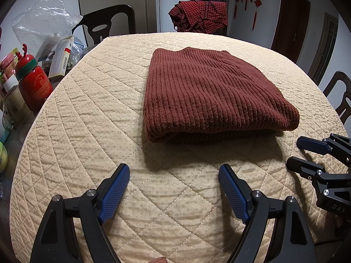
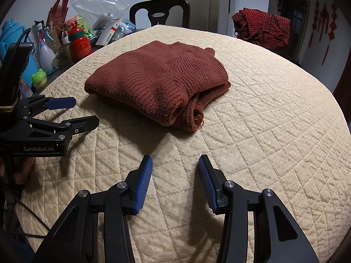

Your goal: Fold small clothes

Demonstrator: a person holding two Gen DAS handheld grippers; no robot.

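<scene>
A rust-red ribbed knit sweater lies folded in a thick stack on the cream quilted table cover; it also shows in the right wrist view, with rolled layers at its near right corner. My left gripper is open and empty, hovering just short of the sweater's near edge. It also shows at the left of the right wrist view. My right gripper is open and empty, a little short of the sweater's near corner. It also shows at the right edge of the left wrist view.
Clutter stands off the cover's left side: a red Christmas bottle, boxes, a plastic bag, a blue container and a spray bottle. Dark chairs ring the table. A red checked cloth hangs on the far chair.
</scene>
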